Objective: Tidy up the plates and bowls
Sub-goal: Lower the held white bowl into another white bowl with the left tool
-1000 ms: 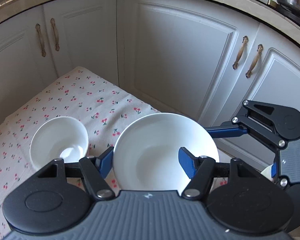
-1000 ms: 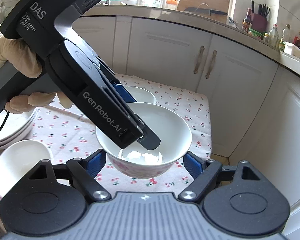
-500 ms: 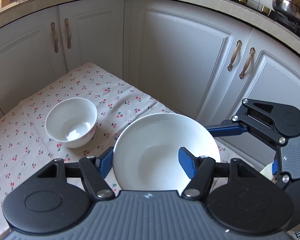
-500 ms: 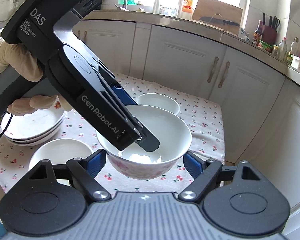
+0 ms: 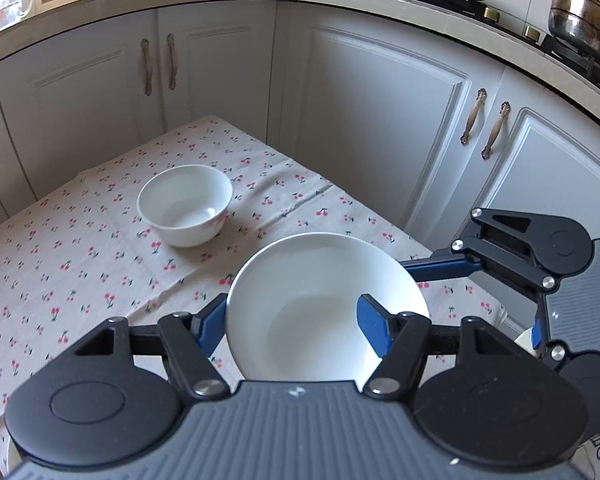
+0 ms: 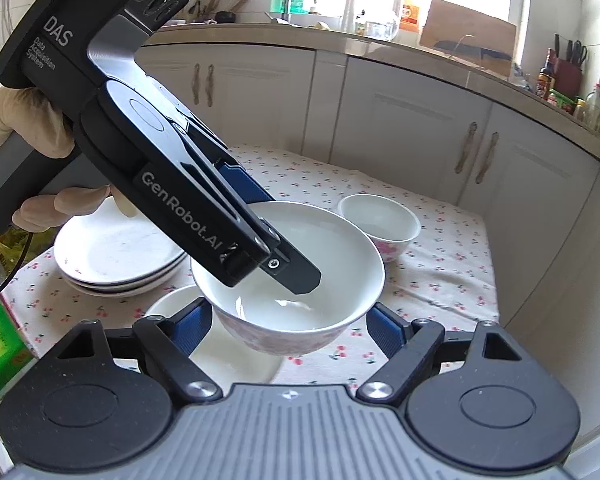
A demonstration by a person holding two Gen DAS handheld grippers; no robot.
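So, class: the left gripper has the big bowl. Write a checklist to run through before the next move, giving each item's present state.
1. Left gripper clamped on the large bowl at its rim: ok.
2. Large bowl held above the tablecloth: ok.
3. Right gripper open, fingers flanking the large bowl: ok; contact cannot tell.
4. Small bowl upright, empty, standing alone: ok.
5. Plate stack neatly nested: ok.

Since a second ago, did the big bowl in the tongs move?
Yes. The big bowl in the left tongs rose: against the tablecloth, the stacked plates and a saucer now show below it.
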